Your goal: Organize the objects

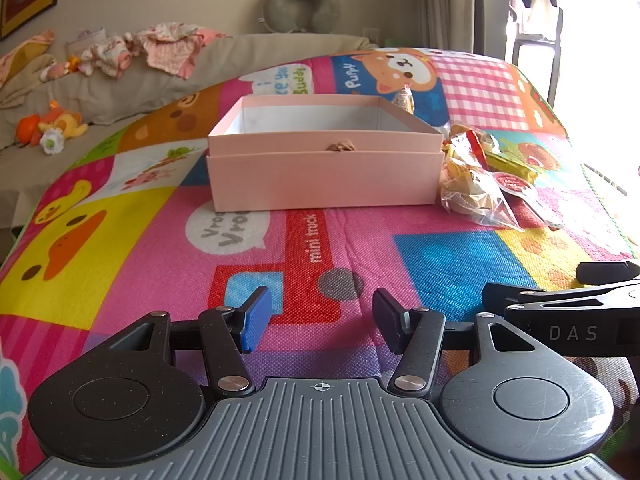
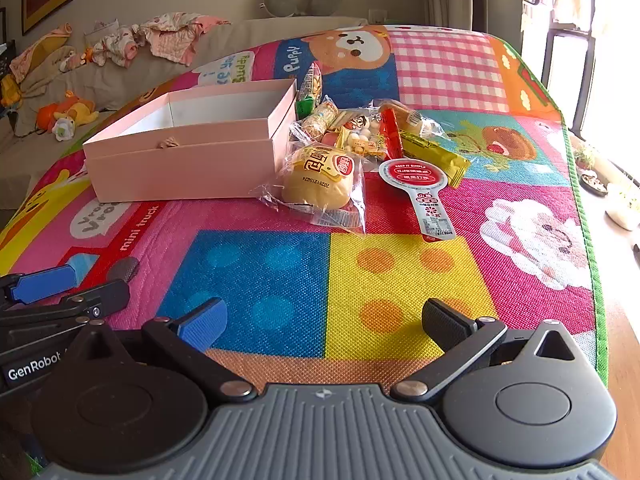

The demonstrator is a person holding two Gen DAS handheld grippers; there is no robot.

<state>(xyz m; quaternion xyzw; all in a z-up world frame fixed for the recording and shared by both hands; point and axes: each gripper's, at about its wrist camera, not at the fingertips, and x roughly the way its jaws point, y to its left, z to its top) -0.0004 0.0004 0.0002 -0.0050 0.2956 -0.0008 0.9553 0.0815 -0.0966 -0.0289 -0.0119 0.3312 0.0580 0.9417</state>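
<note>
Both tools are open and hold nothing: the left tool (image 1: 316,320) faces the pink box (image 1: 324,160), the right tool (image 2: 324,320) faces the snack pile (image 2: 360,140) lying just right of that box on the play mat (image 2: 400,272). Risk: crinkly wrappers, such as the bun packet (image 2: 320,184), may slip or drag neighbouring packets. All items lie well ahead of the tools.

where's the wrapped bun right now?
In the right wrist view the wrapped bun lies on the play mat, just right of the pink box, with the red spoon-shaped packet on its right.
</note>
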